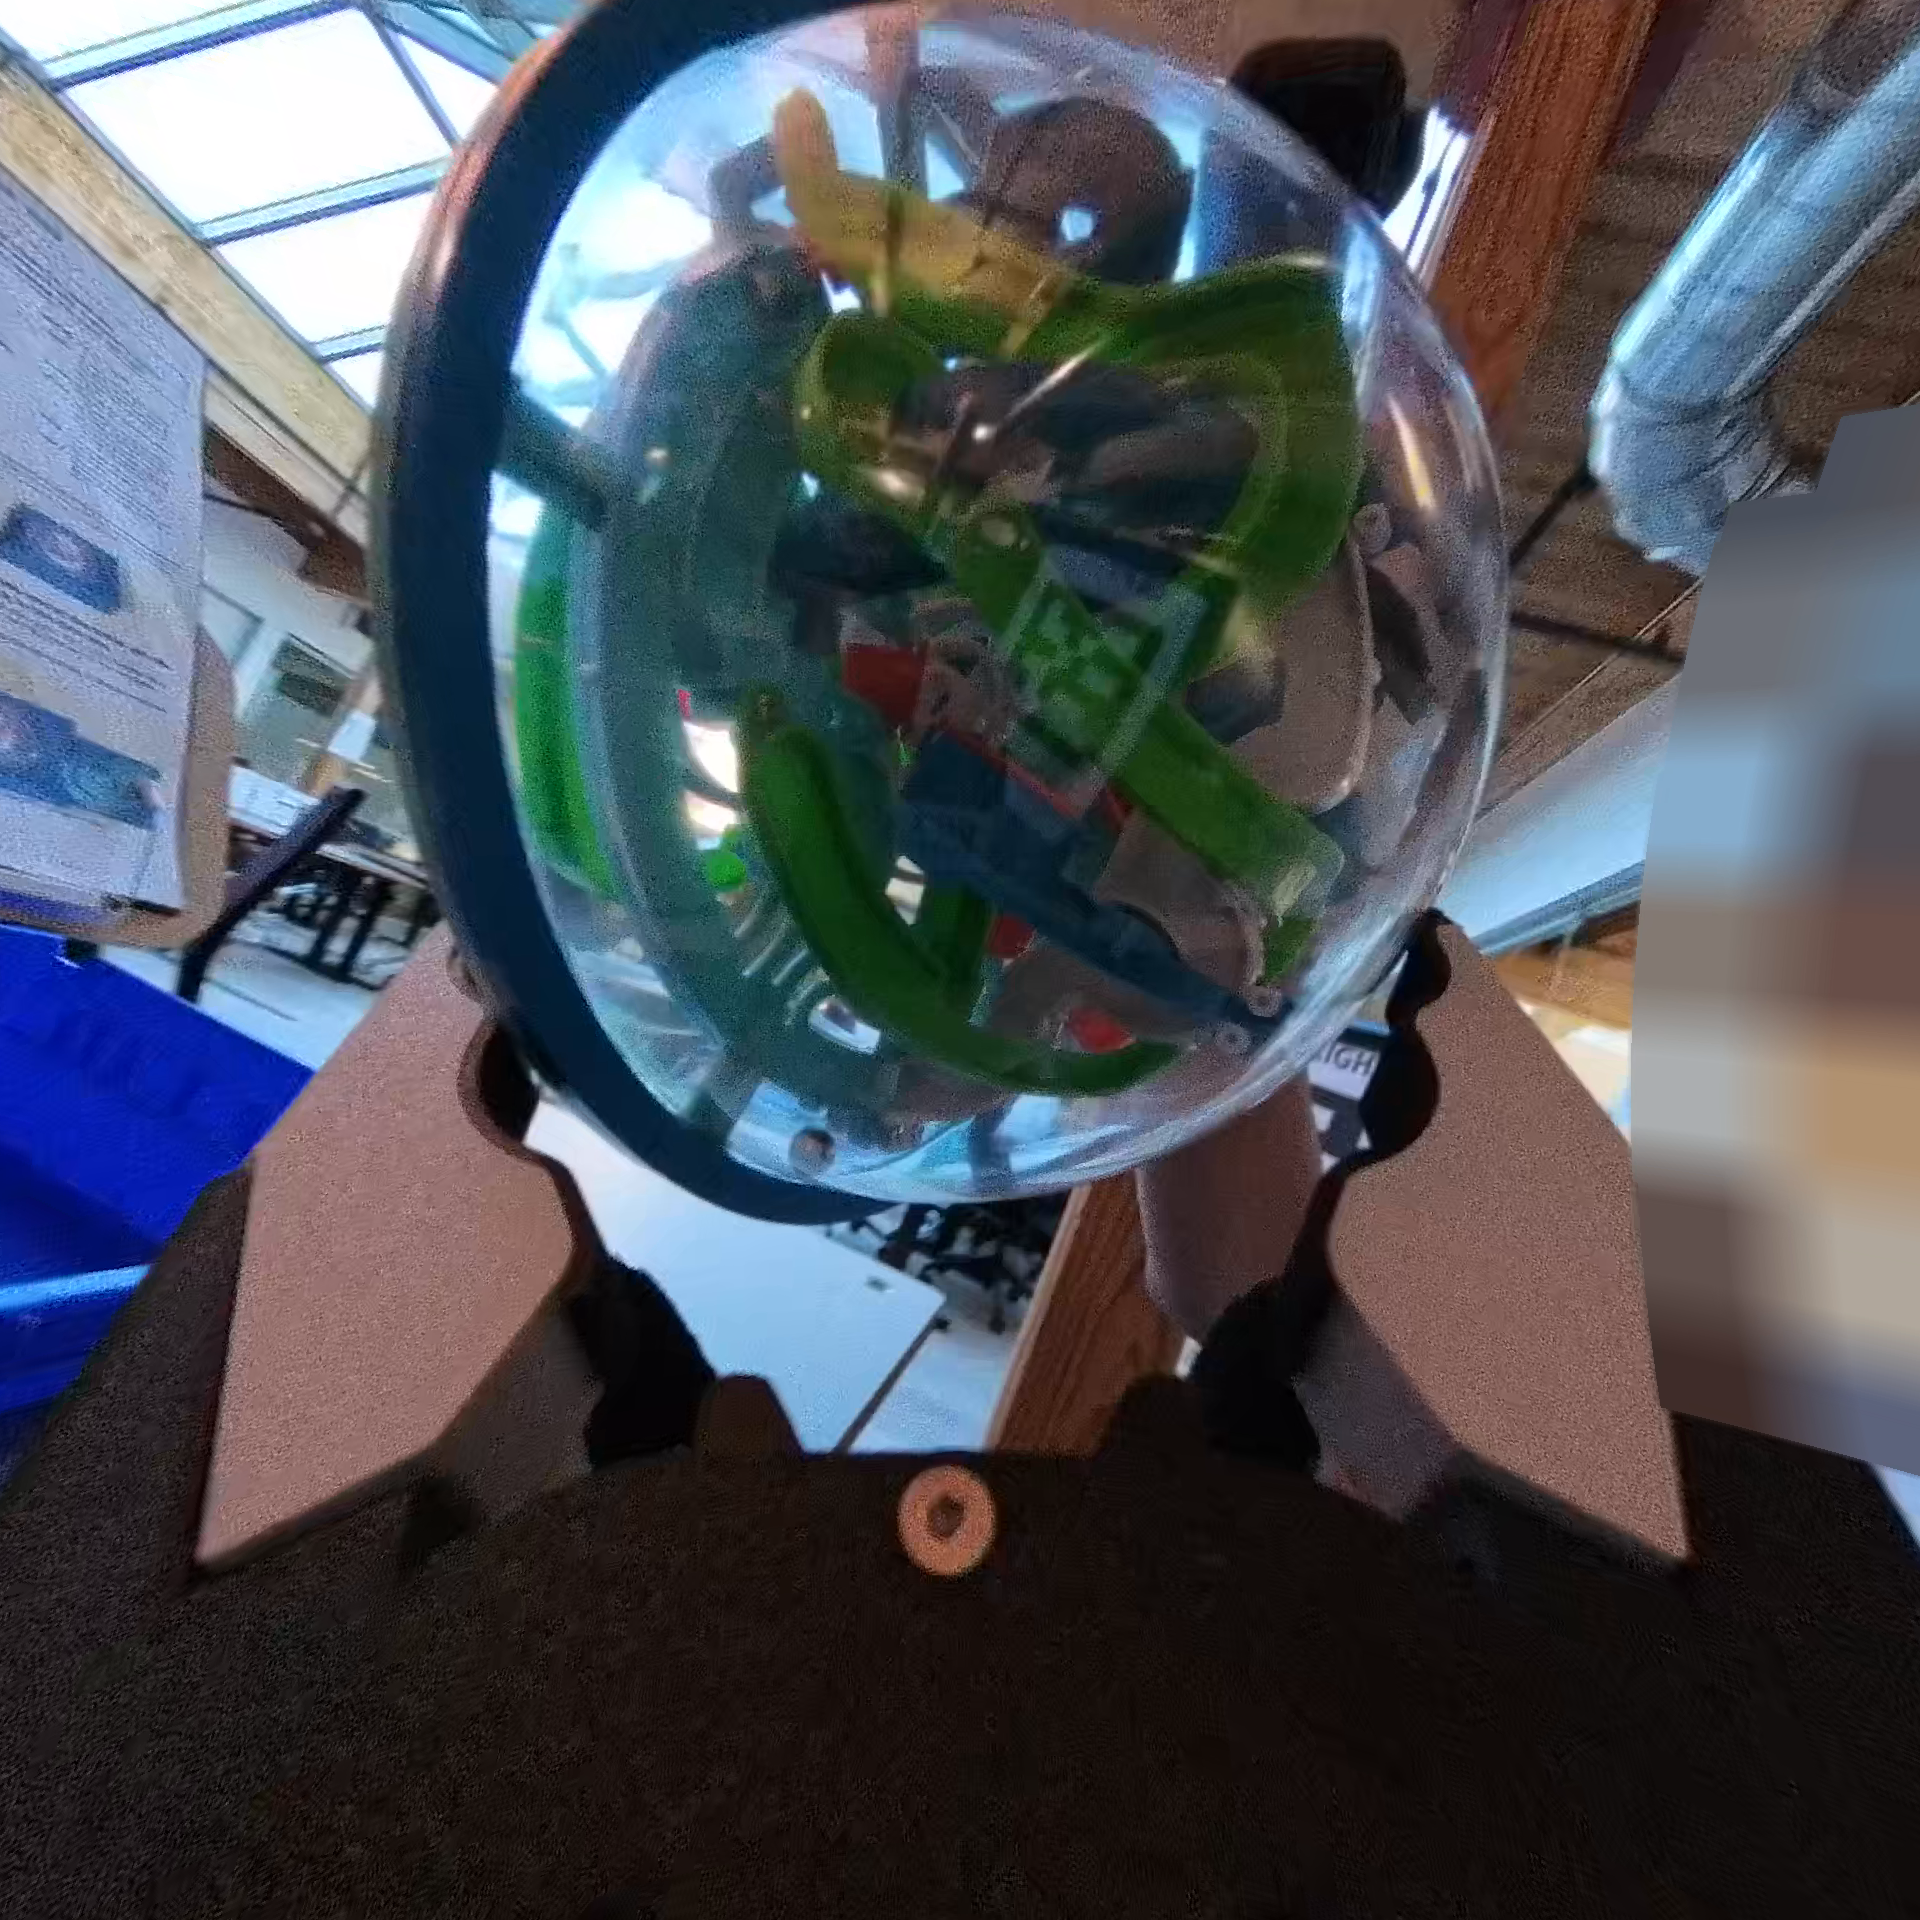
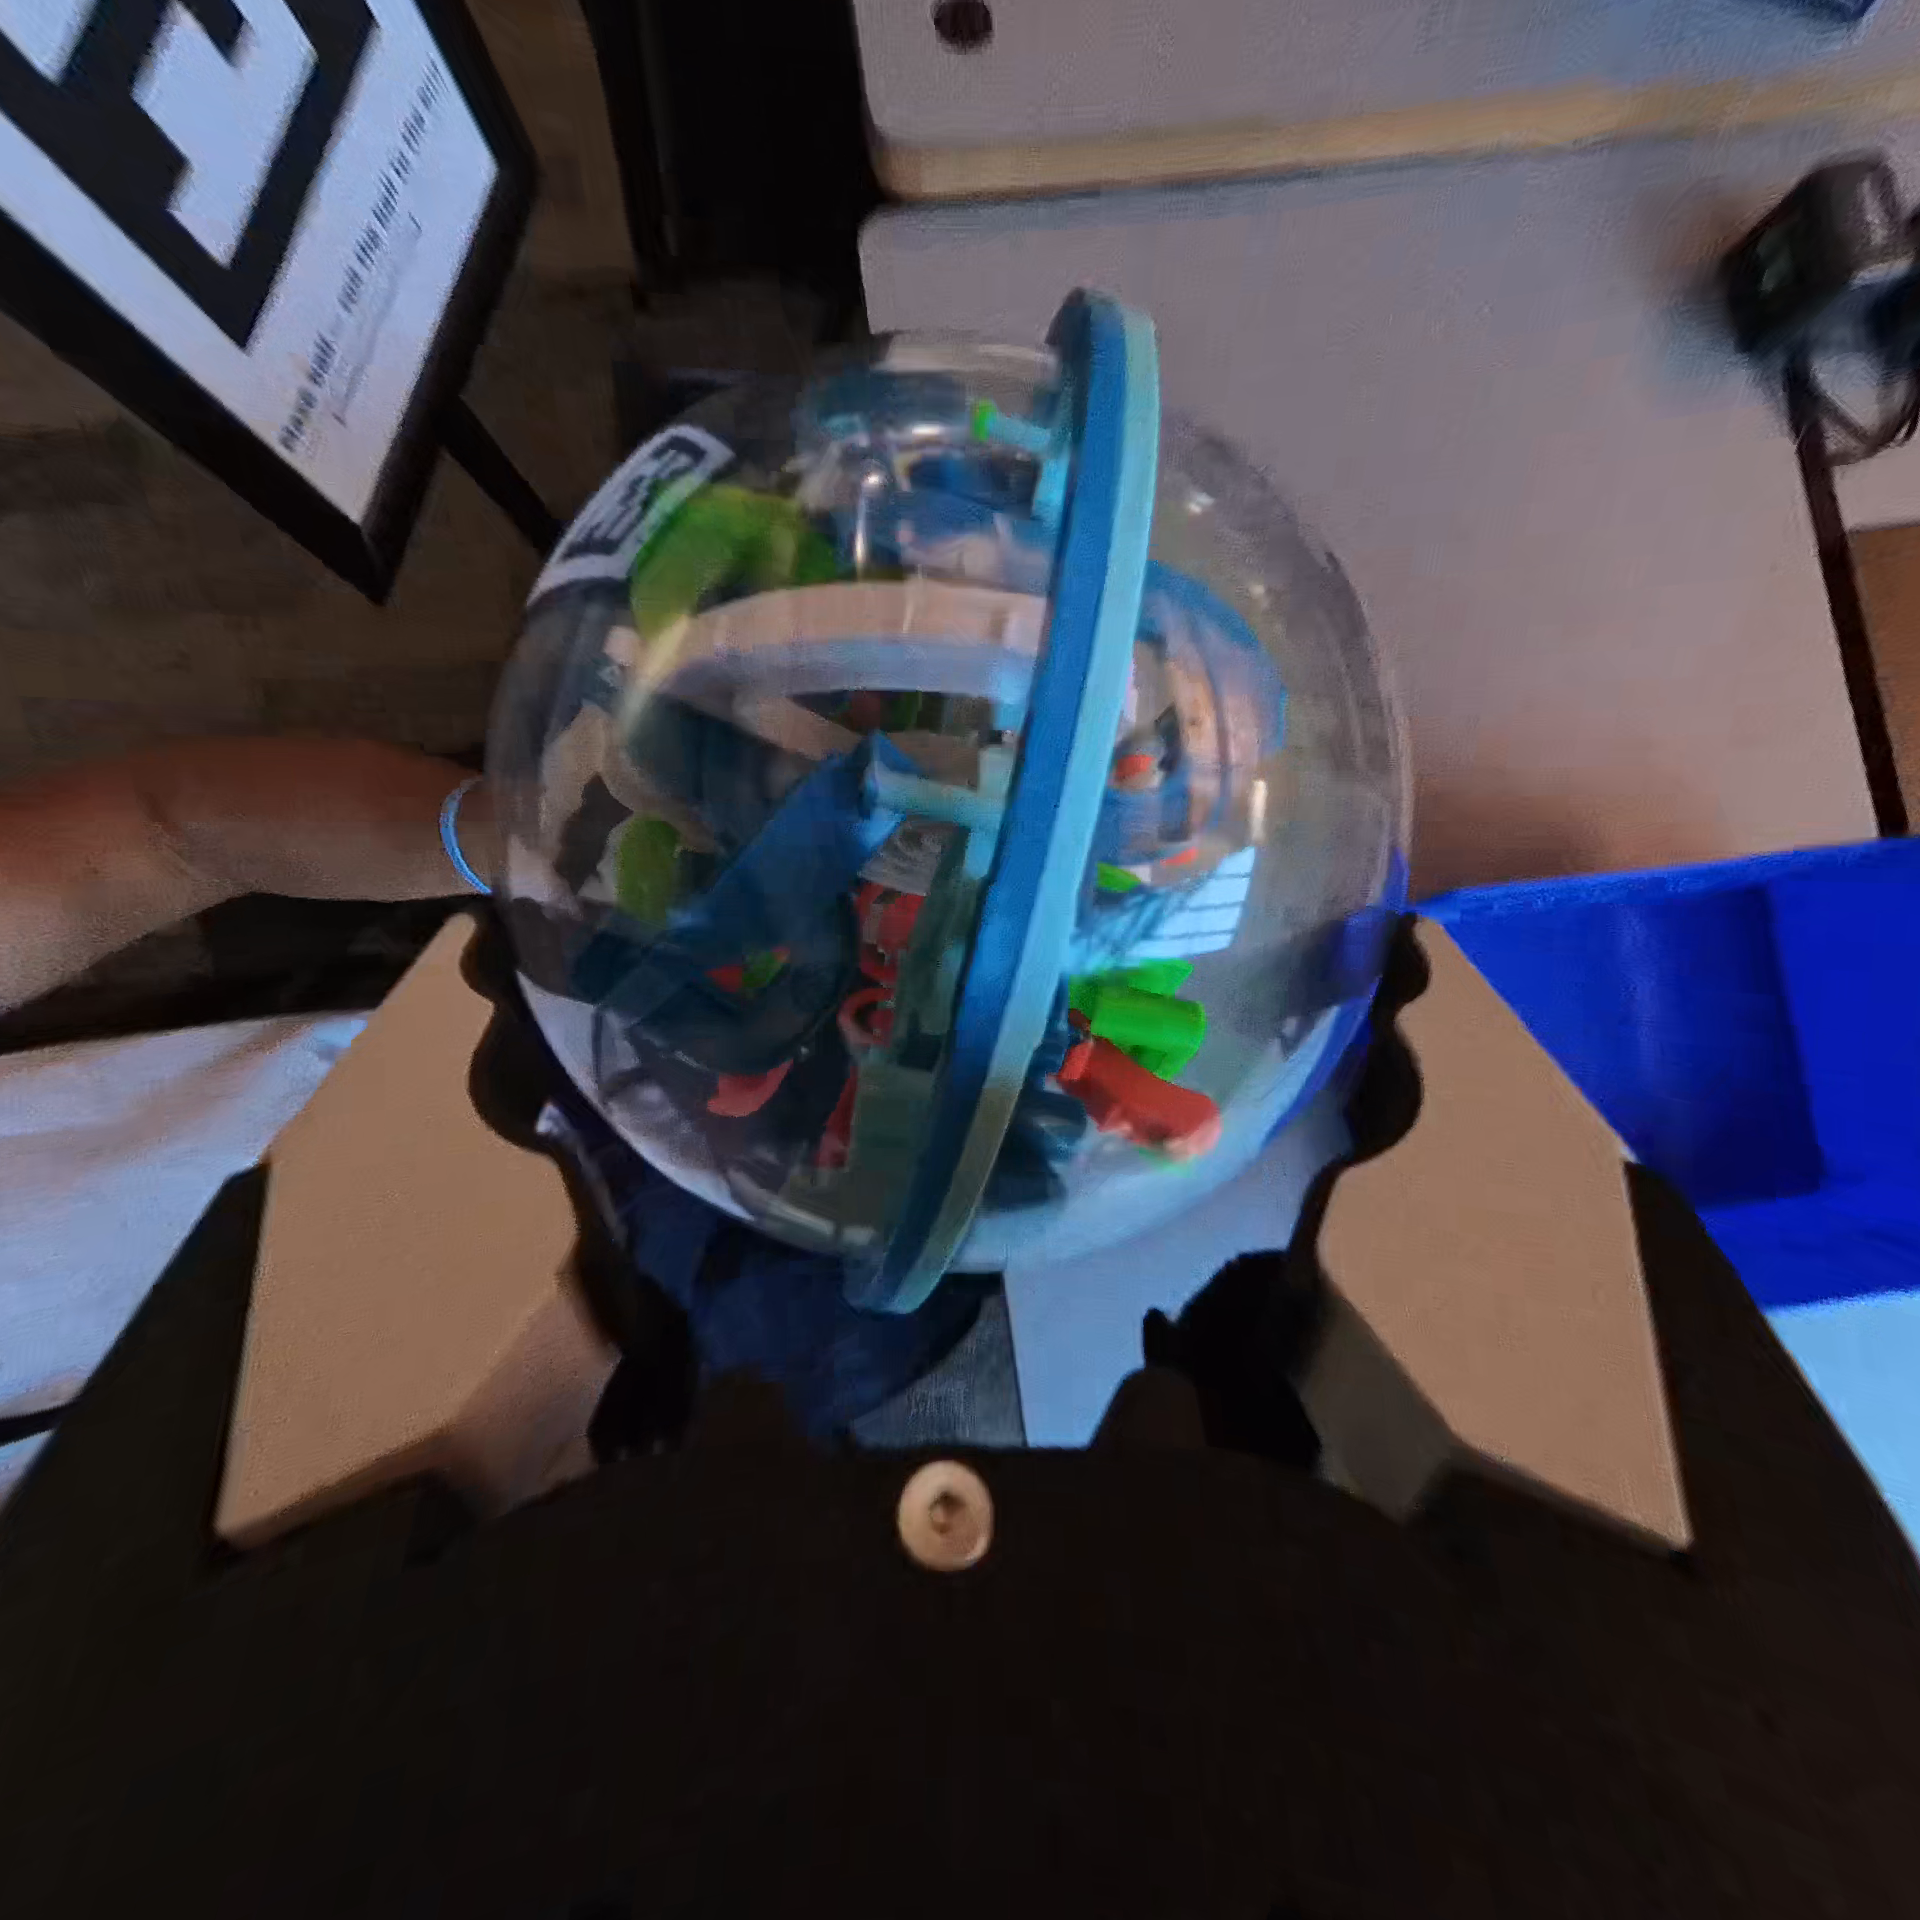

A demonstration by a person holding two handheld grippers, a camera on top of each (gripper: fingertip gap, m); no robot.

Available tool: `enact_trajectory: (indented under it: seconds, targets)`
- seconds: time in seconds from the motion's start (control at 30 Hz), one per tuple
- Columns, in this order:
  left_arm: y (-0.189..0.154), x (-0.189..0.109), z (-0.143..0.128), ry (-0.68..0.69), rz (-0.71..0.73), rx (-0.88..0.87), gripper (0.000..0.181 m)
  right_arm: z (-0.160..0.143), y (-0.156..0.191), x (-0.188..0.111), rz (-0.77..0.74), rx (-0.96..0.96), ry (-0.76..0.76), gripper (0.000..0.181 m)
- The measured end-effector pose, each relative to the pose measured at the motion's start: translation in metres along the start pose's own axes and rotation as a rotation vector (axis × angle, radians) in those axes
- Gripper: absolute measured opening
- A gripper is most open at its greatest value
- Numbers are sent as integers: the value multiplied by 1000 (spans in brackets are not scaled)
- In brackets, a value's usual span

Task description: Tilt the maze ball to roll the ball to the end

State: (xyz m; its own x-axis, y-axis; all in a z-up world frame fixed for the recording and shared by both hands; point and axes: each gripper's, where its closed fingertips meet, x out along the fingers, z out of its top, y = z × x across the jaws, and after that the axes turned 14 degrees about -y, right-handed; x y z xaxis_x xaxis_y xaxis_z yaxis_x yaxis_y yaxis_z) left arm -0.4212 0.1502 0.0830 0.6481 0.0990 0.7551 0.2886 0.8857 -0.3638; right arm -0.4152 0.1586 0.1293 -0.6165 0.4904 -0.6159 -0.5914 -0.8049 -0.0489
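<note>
The maze ball [image 1: 935,623] is a clear sphere with green, blue and red tracks inside and a dark blue ring around its middle. It is held in the air between both grippers. My left gripper [image 1: 961,1008] looks up at it, fingers pressed on its lower sides. My right gripper [image 2: 940,956] looks down on the maze ball [image 2: 831,831], fingers against both sides, the blue ring [image 2: 1049,790] running steeply between them. A small shiny bead [image 1: 814,1147] sits near the sphere's bottom rim; I cannot tell if it is the rolling ball.
A blue bin [image 2: 1683,1039] stands at the right below the sphere and shows at the left in the left wrist view [image 1: 114,1122]. A white table [image 2: 1455,520] lies beneath. A framed marker sign [image 2: 239,229] stands at the back left. A forearm [image 2: 208,821] reaches in from the left. A wooden post [image 1: 1538,187] rises behind.
</note>
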Motion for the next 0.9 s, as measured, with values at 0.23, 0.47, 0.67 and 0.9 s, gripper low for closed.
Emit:
enact_trajectory:
  seconds: [0.23,0.47,0.67,0.9]
  targets:
    - [-47,43,16,334,-16,364,159,15,22,-66,49,-78,-687,155]
    - [-104,74,9,392,-160,733,159,24,67,-129,44,-454,-888,155]
    - [-138,80,4,354,-233,879,159,25,101,-154,33,-633,-916,155]
    - [-160,73,-9,391,-318,1087,159,9,130,-165,10,-835,-1032,155]
